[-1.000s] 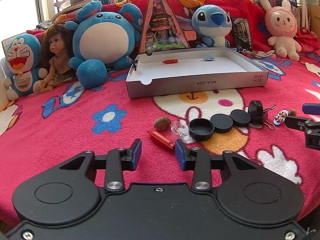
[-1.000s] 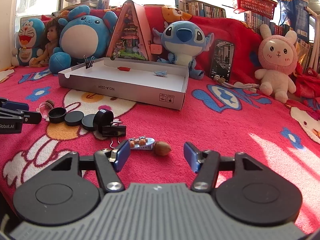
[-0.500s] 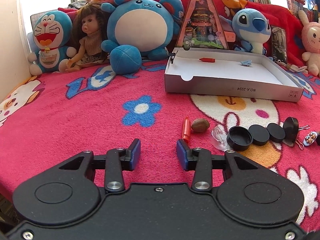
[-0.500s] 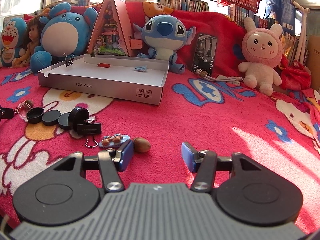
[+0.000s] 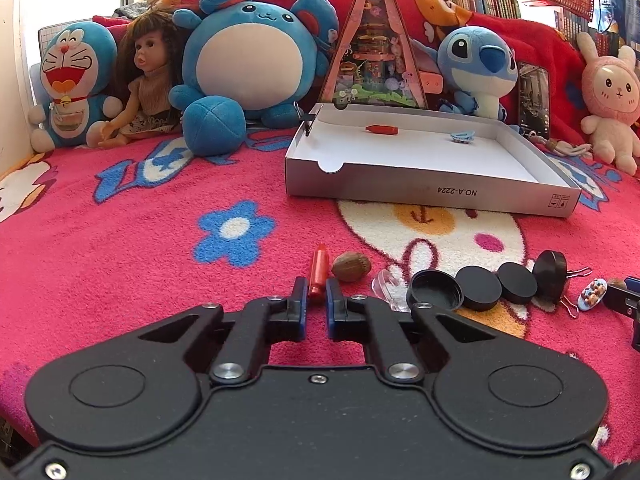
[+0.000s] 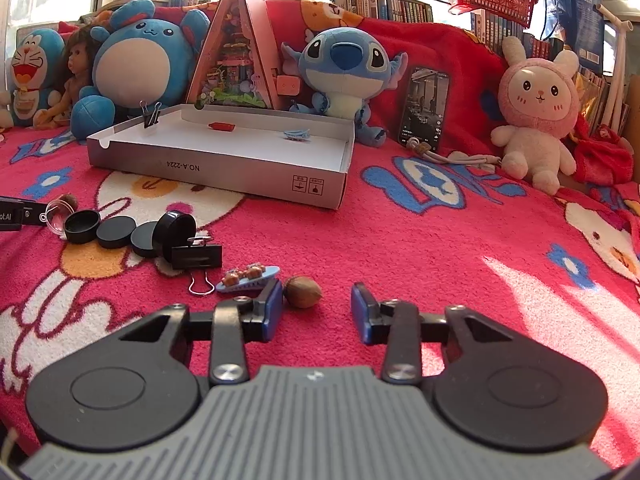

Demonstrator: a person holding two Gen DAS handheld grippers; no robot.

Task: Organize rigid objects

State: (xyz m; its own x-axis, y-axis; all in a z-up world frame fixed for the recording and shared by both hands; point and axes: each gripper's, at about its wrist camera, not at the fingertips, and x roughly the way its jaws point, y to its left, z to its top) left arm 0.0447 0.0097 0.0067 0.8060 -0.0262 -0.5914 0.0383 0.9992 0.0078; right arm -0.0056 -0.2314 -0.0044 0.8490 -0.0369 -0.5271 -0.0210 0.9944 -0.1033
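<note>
My left gripper (image 5: 316,300) is shut on the near end of a red crayon (image 5: 319,270) that lies on the pink blanket. A walnut (image 5: 351,266) lies just right of it. My right gripper (image 6: 316,308) is open, with a second walnut (image 6: 303,291) between its fingertips, close to the left finger (image 6: 272,310). A blue hair clip (image 6: 248,277) lies just left of that walnut. The white cardboard box (image 5: 432,192) holds another red crayon (image 5: 382,130) and a blue clip (image 5: 462,136).
Black round lids (image 5: 478,290) and a clear plastic piece (image 5: 384,286) lie in a row. A black binder clip (image 6: 196,256) sits by the lids. Plush toys (image 5: 256,52), a doll (image 5: 146,80), a triangular toy house (image 5: 374,48) and a phone (image 6: 424,108) line the back.
My left gripper has moved forward and closed its fingers around the near end of the red crayon. My right gripper has come closer to the walnut, and stays open.
</note>
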